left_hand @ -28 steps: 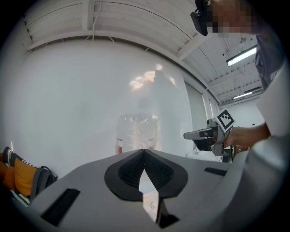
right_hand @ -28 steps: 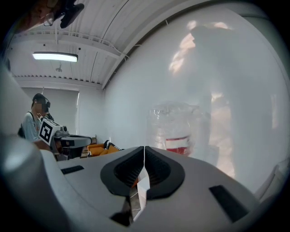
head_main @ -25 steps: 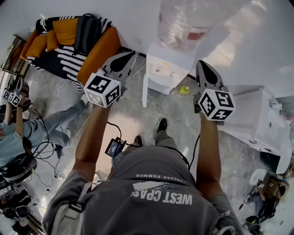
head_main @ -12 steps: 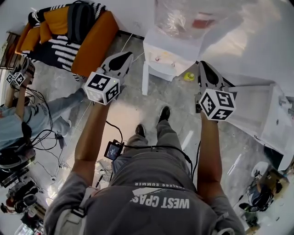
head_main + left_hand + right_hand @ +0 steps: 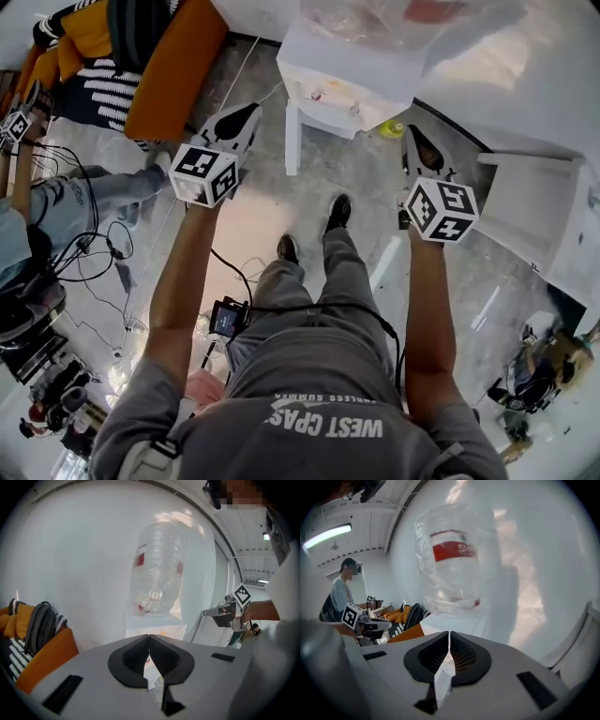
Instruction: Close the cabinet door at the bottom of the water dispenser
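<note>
Against a second ago, the water dispenser (image 5: 342, 84) sits higher in the head view, and my shoes stand farther back from it; both grippers keep much the same spacing. My left gripper (image 5: 246, 114) points at the dispenser's left side, fingers pressed together on nothing; my right gripper (image 5: 417, 141) points at its right side, fingers likewise together and empty. The cabinet door (image 5: 292, 141) stands open at the dispenser's lower left, a thin flat white panel seen edge-on, near my left gripper's tip. The dispenser is a smooth white box; the bottle (image 5: 454, 559) on top is clear ribbed plastic with a red label; a small yellow object (image 5: 393, 129) lies on the mottled grey floor (image 5: 347, 187) by the dispenser's right foot.
</note>
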